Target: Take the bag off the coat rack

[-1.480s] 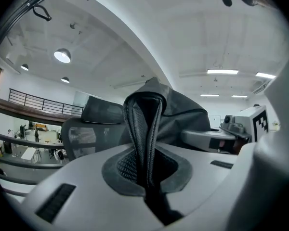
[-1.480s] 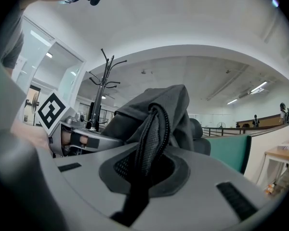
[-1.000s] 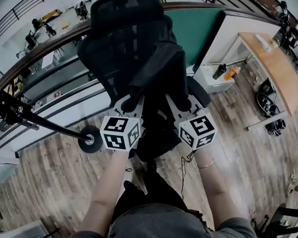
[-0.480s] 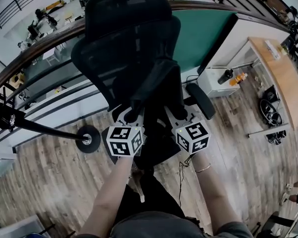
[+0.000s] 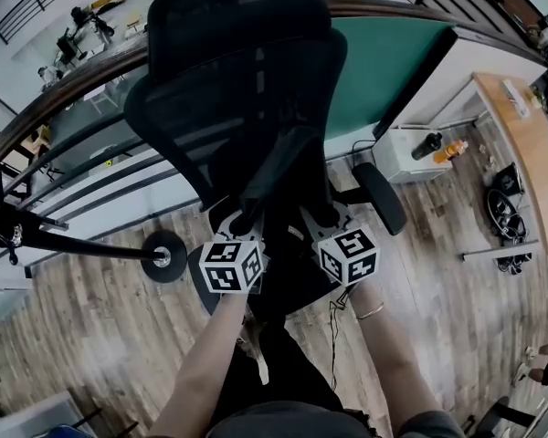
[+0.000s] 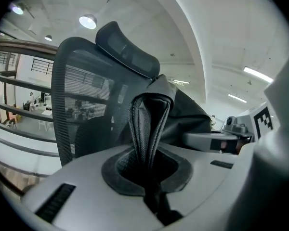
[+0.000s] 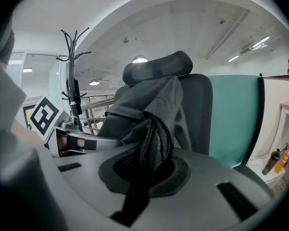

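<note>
The left gripper (image 6: pixel 148 174) is clamped on a black padded strap (image 6: pixel 147 124). It likely belongs to the dark bag (image 6: pixel 190 117) against the mesh chair (image 6: pixel 79 95).

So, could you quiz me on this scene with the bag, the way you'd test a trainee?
1. What does the left hand-held gripper, like the right hand-held gripper, clamp?
A) a railing
B) a strap of the bag
C) nothing
2. True or false: the bag hangs on the coat rack.
3. Fill in: the black mesh thing right behind the bag is an office ____.
Key: 1 B. 2 false: the two hand-held grippers hold it, apart from the rack. 3 chair.
</note>
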